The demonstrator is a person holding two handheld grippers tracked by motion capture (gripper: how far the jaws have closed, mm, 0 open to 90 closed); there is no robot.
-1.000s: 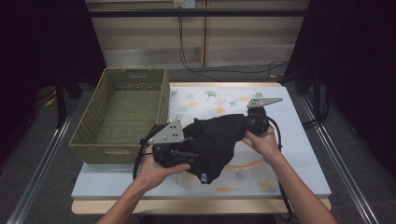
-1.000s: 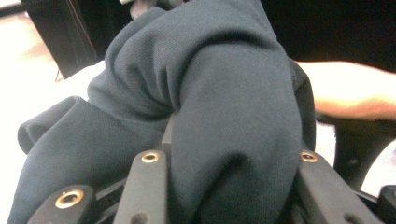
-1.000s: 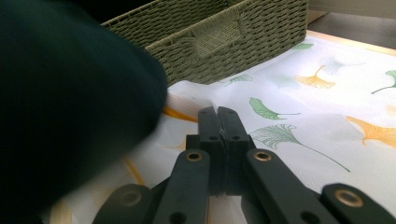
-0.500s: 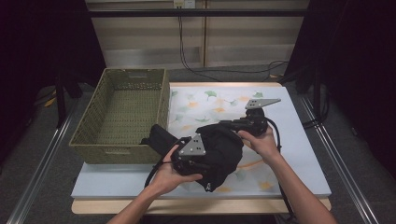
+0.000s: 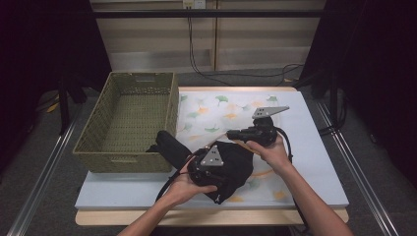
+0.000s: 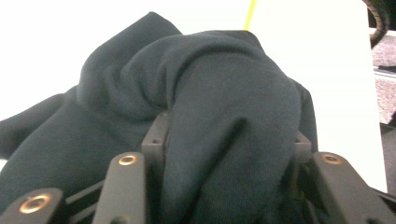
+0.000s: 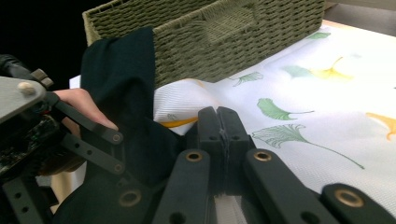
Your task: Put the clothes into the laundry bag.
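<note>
Left gripper [image 5: 212,166]: thick fold of dark garment [image 5: 231,164] pinched between jaws. Right gripper [image 5: 235,134]: jaws pressed together on garment edge. Garment bunched just beside woven basket [image 5: 125,120], one end draped against basket's near corner.

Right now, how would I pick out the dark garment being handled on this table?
Start from the woven green basket on the table's left side; just right of its near corner, on the leaf-printed cloth, lies a bunched dark garment. The left tongs have a thick fold of it between their jaws. It is the one dark, soft thing on that pale cloth.
</note>
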